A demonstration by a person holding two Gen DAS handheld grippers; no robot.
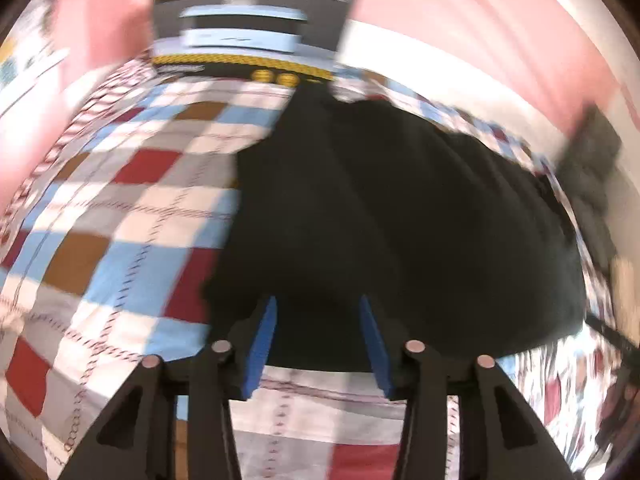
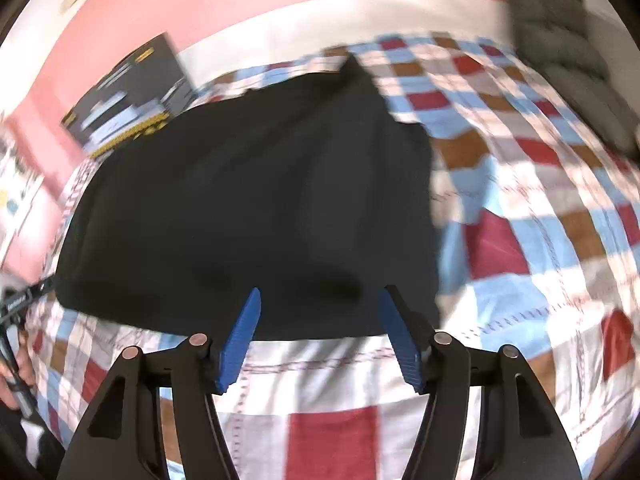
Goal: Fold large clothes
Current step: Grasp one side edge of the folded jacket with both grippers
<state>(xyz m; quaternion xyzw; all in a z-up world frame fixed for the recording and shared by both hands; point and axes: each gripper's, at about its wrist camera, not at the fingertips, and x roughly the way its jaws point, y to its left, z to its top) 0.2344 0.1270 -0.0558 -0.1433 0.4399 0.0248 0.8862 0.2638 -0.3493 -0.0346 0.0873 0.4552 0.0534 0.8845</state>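
A black garment (image 1: 400,216) is found lying spread on a checked quilt (image 1: 120,216), roughly rectangular in outline, with a small peak of cloth raised at its far edge in the right wrist view. Its near hem lies just ahead of both tools.

The left gripper (image 1: 318,304) is held with its blue pads (image 1: 262,344) parted and nothing between them. The right gripper (image 2: 320,300) is likewise spread wide and empty, its tips over the near hem of the garment (image 2: 248,200). Whether either touches the cloth cannot be told.

The step in hand is judged to be the taking of the near hem for a fold. It is best done with each gripper set at a corner of that hem, well apart, the jaws closed on the garment alone and not on the quilt (image 2: 520,240) beneath. The hem should then be lifted evenly so that the edges are laid square.

A dark box (image 1: 248,28) with yellow trim is noted beyond the garment. Printing is present on it, but it is blurred and cannot be read.
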